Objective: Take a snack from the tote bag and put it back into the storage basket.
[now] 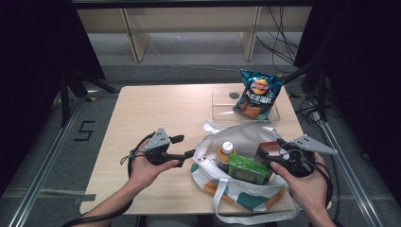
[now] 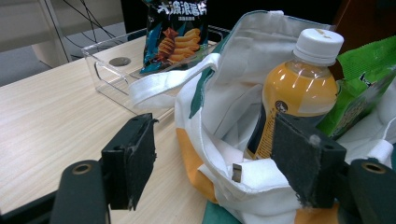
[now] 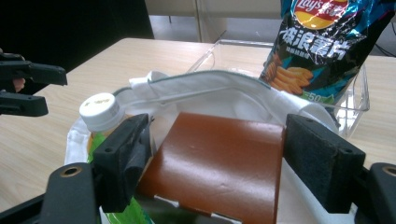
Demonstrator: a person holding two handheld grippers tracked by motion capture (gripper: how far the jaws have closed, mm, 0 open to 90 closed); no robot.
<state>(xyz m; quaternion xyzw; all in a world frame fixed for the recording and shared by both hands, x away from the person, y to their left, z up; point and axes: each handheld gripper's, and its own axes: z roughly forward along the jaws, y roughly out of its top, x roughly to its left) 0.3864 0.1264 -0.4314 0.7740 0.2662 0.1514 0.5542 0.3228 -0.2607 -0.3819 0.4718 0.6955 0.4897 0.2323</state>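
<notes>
Right tongs [image 3: 217,163] sit released with the brown box [image 3: 219,163] between the jaws, inside the tote bag [image 1: 246,189]. Left tongs [image 2: 224,158] are released too, spread at the bag's rim, orange drink bottle [image 2: 299,88] just beyond.

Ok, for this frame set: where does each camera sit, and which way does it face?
High view: above the person's side, looking forward and down on the light wooden table; both forearms and hands show.
Left gripper view: on the left gripper, facing the white fabric tote bag; open black jaws show.
Right gripper view: on the right gripper, over the brown rectangular box; open jaws show.
Shared: white-capped orange drink bottle, blue crisp packet.
</notes>
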